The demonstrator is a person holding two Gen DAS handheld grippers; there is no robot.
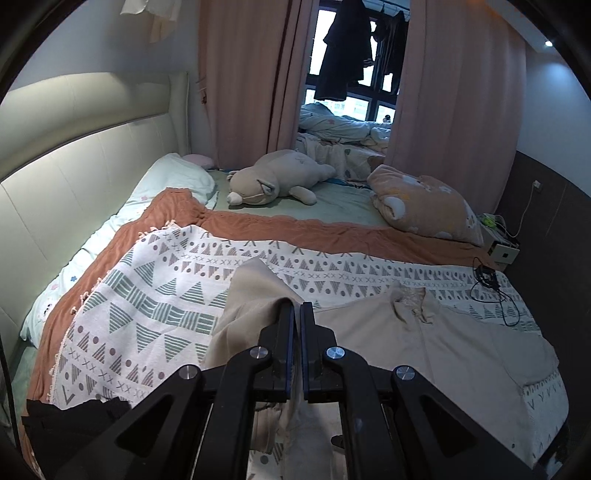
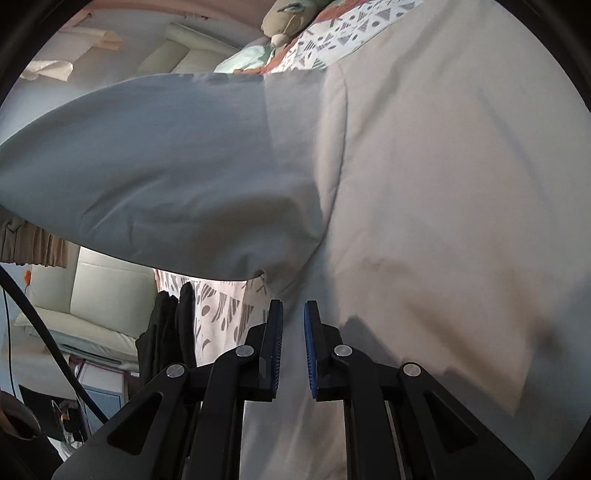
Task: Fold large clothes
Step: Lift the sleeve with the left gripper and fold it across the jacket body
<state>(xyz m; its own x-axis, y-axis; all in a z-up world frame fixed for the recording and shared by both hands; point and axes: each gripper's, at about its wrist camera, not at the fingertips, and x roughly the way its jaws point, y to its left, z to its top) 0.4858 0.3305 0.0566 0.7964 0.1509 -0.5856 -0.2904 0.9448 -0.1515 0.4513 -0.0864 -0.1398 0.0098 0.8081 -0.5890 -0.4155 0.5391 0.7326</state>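
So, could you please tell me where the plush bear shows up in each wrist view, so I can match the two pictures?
Left wrist view: the plush bear lies on the bed, upper centre, in front of the pink curtains.
Right wrist view: only part of it shows at the top edge, left of centre, above the beige garment.
Shared landmark: the patterned blanket with triangles, bordered in orange.

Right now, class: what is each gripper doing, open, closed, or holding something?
Left gripper: closed on a raised fold of the beige garment.
Right gripper: jaws slightly apart, holding nothing, just above the beige garment.
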